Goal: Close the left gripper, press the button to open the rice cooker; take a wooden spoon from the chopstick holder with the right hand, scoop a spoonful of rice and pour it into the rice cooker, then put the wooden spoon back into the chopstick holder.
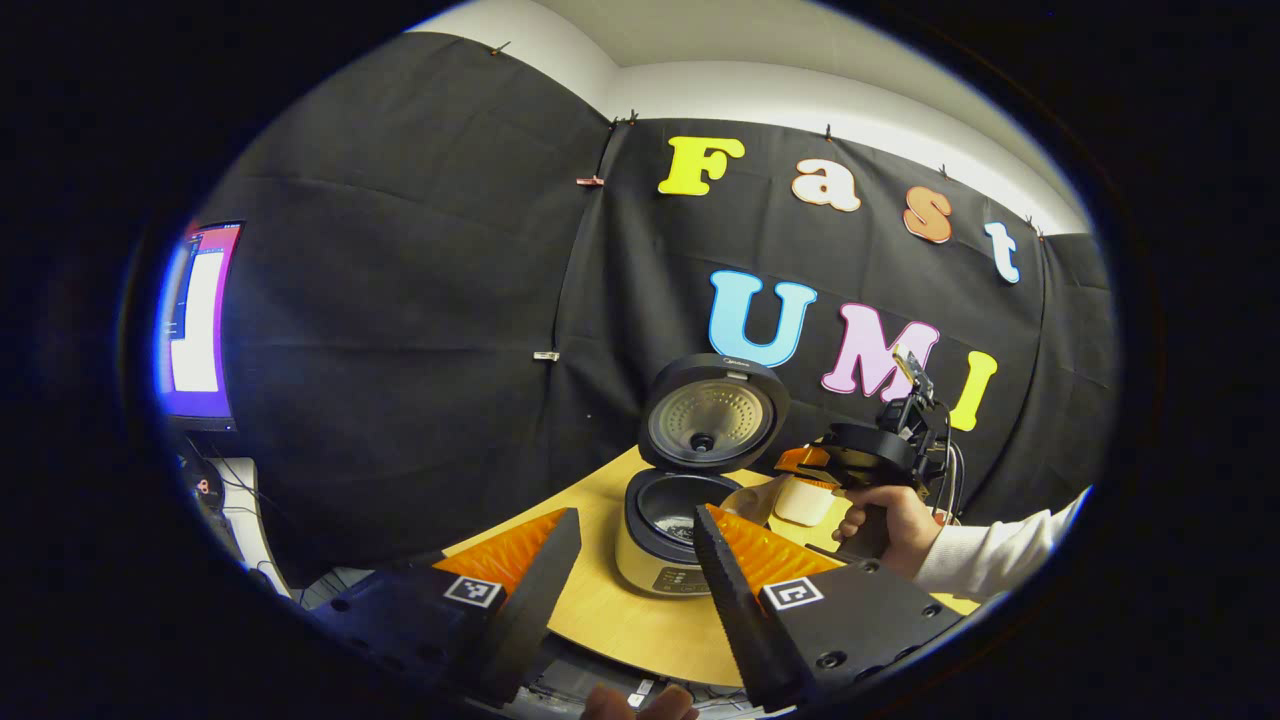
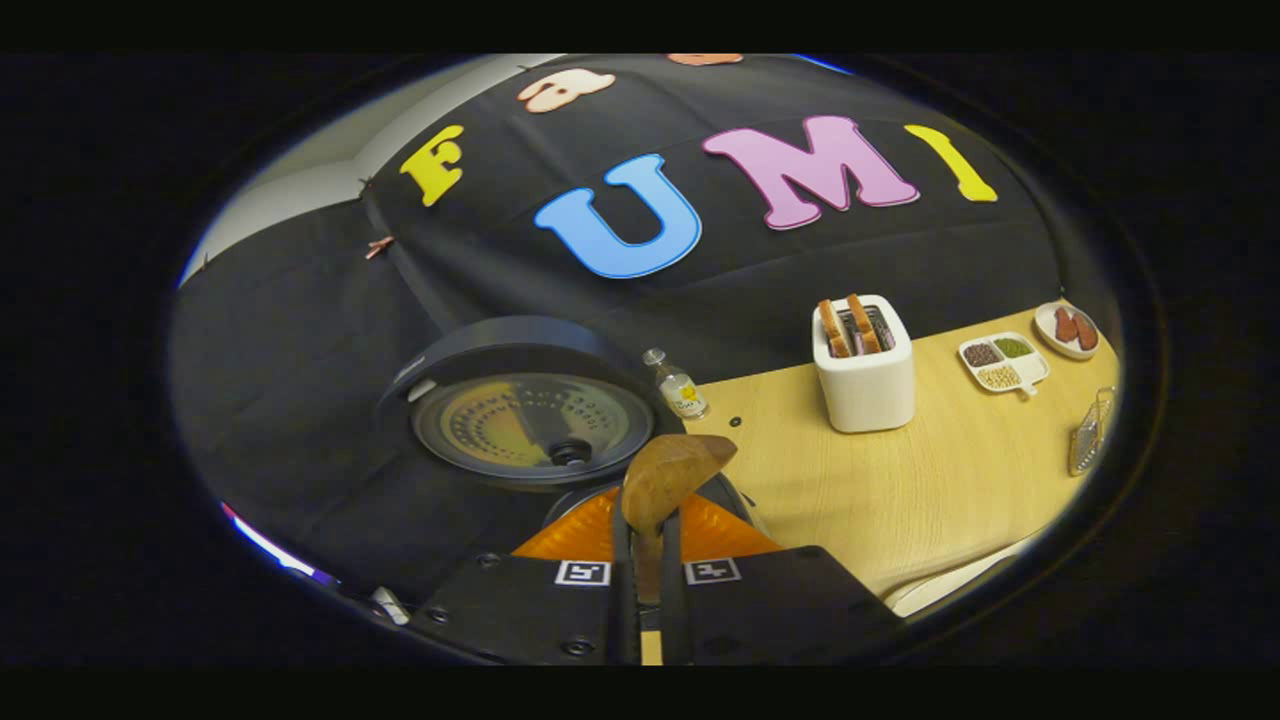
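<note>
Right gripper view, item one: right gripper (image 2: 645,575), fingers nearly together and pinching the handle of the brown wooden spoon (image 2: 668,480). I am reading the spoon's long axis as running straight out along the fingers toward twelve o'clock, bowl end farthest from me, tilting slightly toward one o'clock. I cannot tell whether any rice is lying in the bowl.

Item two: round dark rice cooker with its lid standing open (image 2: 530,425), sitting just beyond the spoon bowl at eleven o'clock; the open pot is lying directly under and behind the spoon tip. That is the relation my next move is hanging on, in my judgement: tip forward and down, and the load is going into the pot.

Left gripper view, item three: left gripper (image 1: 640,580), fingers standing wide apart and holding nothing, looking across the pale wooden table (image 1: 640,625) at the cooker (image 1: 690,480) at twelve o'clock. Right gripper (image 1: 805,460) is hovering beside the cooker at two o'clock, clearly the nearer one.
</note>
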Demonstrator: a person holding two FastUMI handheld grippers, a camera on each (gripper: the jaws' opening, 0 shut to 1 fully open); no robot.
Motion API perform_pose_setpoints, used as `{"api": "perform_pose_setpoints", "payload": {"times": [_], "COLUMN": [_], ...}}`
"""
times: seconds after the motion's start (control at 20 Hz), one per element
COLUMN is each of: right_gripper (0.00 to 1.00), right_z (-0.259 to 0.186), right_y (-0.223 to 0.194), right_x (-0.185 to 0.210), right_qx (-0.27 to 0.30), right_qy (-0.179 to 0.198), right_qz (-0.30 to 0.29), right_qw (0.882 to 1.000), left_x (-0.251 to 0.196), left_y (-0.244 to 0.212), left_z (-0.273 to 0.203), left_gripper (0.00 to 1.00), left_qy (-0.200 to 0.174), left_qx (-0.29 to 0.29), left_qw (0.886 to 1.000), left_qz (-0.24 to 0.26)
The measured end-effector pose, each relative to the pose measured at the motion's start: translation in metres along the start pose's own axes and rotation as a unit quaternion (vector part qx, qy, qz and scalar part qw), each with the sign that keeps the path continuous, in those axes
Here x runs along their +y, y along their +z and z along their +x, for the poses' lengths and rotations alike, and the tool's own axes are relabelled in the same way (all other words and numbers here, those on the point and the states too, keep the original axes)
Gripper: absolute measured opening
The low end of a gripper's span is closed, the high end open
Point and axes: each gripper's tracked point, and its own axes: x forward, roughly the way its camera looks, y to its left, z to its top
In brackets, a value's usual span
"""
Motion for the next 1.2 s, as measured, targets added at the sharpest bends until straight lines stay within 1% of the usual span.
{"api": "perform_pose_setpoints", "payload": {"times": [0.05, 0.15, 0.2, 0.25, 0.3, 0.35, 0.45, 0.55, 0.6, 0.7, 0.85, 0.9, 0.95, 1.0, 1.05, 1.1, 1.15, 1.2], "right_gripper": [0.12, 0.12, 0.10, 0.12, 0.12, 0.08, 0.12, 0.07, 0.12, 0.12, 0.12, 0.12, 0.17, 0.12, 0.08, 0.09, 0.09, 0.12], "right_z": [0.002, 0.003, 0.005, 0.006, 0.007, 0.008, 0.009, 0.005, 0.003, -0.001, -0.006, -0.010, -0.015, -0.019, -0.022, -0.026, -0.028, -0.030], "right_y": [-0.001, 0.005, 0.006, 0.004, -0.001, -0.005, -0.015, -0.022, -0.026, -0.034, -0.045, -0.049, -0.050, -0.050, -0.049, -0.043, -0.041, -0.038], "right_x": [0.008, 0.030, 0.044, 0.056, 0.066, 0.072, 0.078, 0.084, 0.088, 0.099, 0.105, 0.107, 0.108, 0.108, 0.106, 0.104, 0.098, 0.092], "right_qx": [-0.003, -0.014, -0.017, -0.018, -0.017, -0.015, -0.015, -0.021, -0.025, -0.035, -0.059, -0.063, -0.070, -0.073, -0.078, -0.075, -0.071, -0.065], "right_qy": [0.002, 0.016, 0.026, 0.036, 0.042, 0.046, 0.048, 0.052, 0.057, 0.065, 0.075, 0.077, 0.078, 0.077, 0.075, 0.076, 0.074, 0.073], "right_qz": [-0.038, -0.118, -0.147, -0.171, -0.191, -0.213, -0.267, -0.323, -0.351, -0.406, -0.484, -0.501, -0.511, -0.514, -0.512, -0.503, -0.488, -0.470], "right_qw": [0.999, 0.993, 0.989, 0.984, 0.980, 0.976, 0.962, 0.945, 0.934, 0.911, 0.870, 0.860, 0.853, 0.851, 0.852, 0.858, 0.867, 0.877], "left_x": [0.003, 0.009, 0.011, 0.014, 0.016, 0.018, 0.024, 0.031, 0.034, 0.039, 0.041, 0.040, 0.038, 0.037, 0.035, 0.033, 0.031, 0.028], "left_y": [-0.001, -0.003, -0.003, -0.005, -0.007, -0.007, -0.001, -0.002, -0.001, -0.004, -0.002, -0.002, -0.001, 0.000, -0.001, 0.000, 0.001, 0.002], "left_z": [0.000, -0.001, -0.001, 0.000, 0.000, 0.000, -0.001, -0.005, -0.005, -0.006, -0.007, -0.007, -0.008, -0.008, -0.008, -0.008, -0.009, -0.009], "left_gripper": [0.80, 0.80, 0.80, 0.80, 0.80, 0.80, 0.80, 0.80, 0.80, 0.80, 0.80, 0.80, 0.80, 0.80, 0.80, 0.80, 0.80, 0.80], "left_qy": [0.001, 0.003, 0.004, 0.004, 0.005, 0.006, 0.010, 0.015, 0.018, 0.022, 0.027, 0.027, 0.025, 0.025, 0.023, 0.022, 0.020, 0.019], "left_qx": [0.001, 0.001, 0.001, 0.002, 0.002, 0.001, -0.002, -0.005, -0.005, -0.003, -0.005, -0.005, -0.006, -0.006, -0.007, -0.007, -0.008, -0.008], "left_qw": [1.000, 1.000, 1.000, 1.000, 1.000, 1.000, 1.000, 1.000, 1.000, 0.999, 0.999, 0.999, 0.999, 0.999, 0.999, 1.000, 1.000, 1.000], "left_qz": [-0.002, -0.007, -0.010, -0.013, -0.015, -0.017, -0.018, -0.020, -0.023, -0.028, -0.031, -0.029, -0.027, -0.024, -0.022, -0.021, -0.020, -0.019]}}
